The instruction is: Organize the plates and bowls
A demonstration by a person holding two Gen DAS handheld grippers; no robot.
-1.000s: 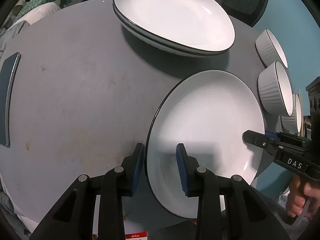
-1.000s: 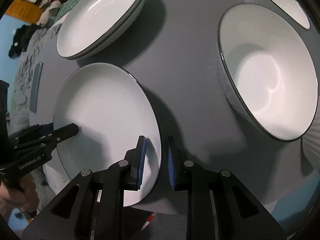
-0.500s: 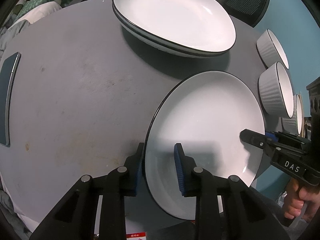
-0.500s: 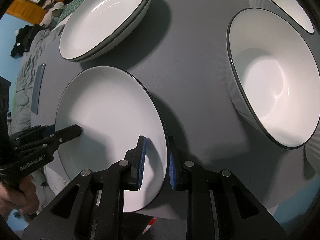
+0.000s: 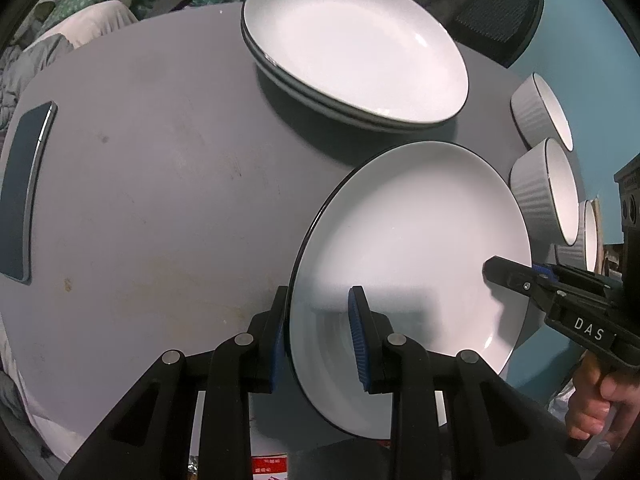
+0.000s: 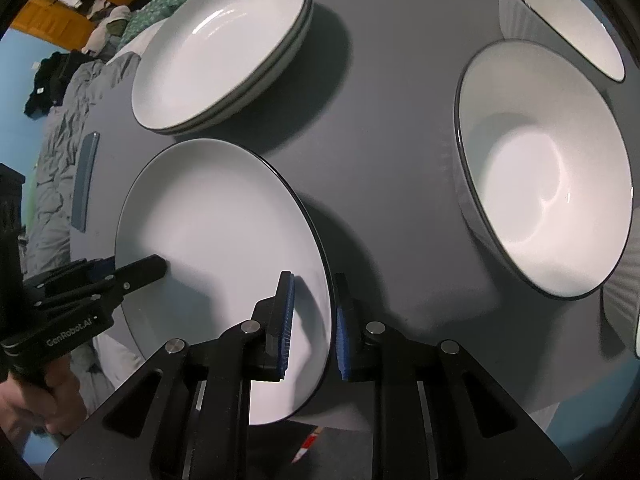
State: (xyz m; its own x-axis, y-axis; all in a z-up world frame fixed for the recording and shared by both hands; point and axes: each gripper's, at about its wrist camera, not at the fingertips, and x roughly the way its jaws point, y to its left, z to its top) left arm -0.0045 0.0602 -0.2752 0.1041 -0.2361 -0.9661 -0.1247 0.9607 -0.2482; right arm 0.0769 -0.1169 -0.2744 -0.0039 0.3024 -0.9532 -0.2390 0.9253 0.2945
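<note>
A white plate with a black rim is held between both grippers, raised a little off the grey table and tilted. My left gripper is shut on its left rim, one pad on top and one beneath. On the opposite rim my right gripper grips the same way, its jaws still closing a little. Each gripper shows in the other's view: the right, the left. A stack of two similar plates sits further back on the table.
Ribbed white bowls stand along the table's right edge; one large bowl is close to my right gripper, another behind it. A dark phone lies at the left edge. A mesh chair stands behind the table.
The left jaws narrowed onto the plate's rim. The plate has risen slightly off the table and sits closer to both cameras.
</note>
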